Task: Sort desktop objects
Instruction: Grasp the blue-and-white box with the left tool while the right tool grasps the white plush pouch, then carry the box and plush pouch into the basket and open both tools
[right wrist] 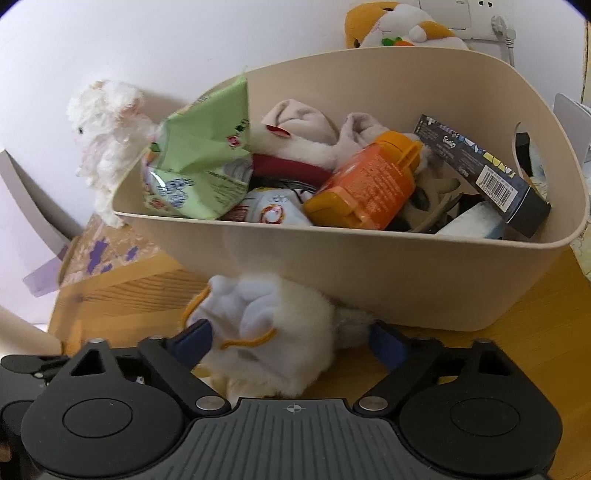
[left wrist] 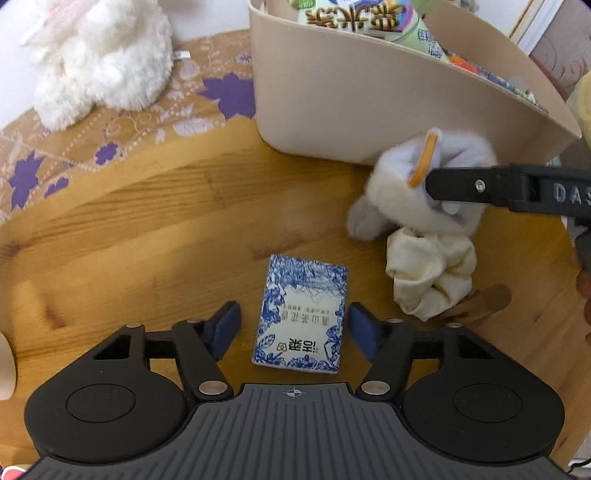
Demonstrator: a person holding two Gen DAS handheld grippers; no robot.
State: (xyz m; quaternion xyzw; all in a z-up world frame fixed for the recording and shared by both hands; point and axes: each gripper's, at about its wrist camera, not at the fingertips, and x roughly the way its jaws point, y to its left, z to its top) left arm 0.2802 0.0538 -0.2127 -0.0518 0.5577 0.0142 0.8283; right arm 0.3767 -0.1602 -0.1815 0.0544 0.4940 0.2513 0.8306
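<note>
A blue-and-white tissue pack [left wrist: 301,314] lies on the wooden table between the fingers of my left gripper [left wrist: 295,326], which is open around it without touching. My right gripper [right wrist: 290,341] is shut on a fluffy white plush toy [right wrist: 273,332] with an orange loop and holds it just in front of the beige bin [right wrist: 369,280]. In the left wrist view the plush toy [left wrist: 413,192] hangs from the right gripper's black finger [left wrist: 480,186] beside the bin [left wrist: 351,103]. A cream scrunchie [left wrist: 430,275] lies on the table below the toy.
The bin holds a green snack bag [right wrist: 199,162], an orange bottle [right wrist: 369,184], a dark box [right wrist: 484,173] and socks. A white plush rabbit [left wrist: 99,55] sits at the back left on a purple-flowered cloth [left wrist: 129,125]. An orange-white plush [right wrist: 399,26] sits behind the bin.
</note>
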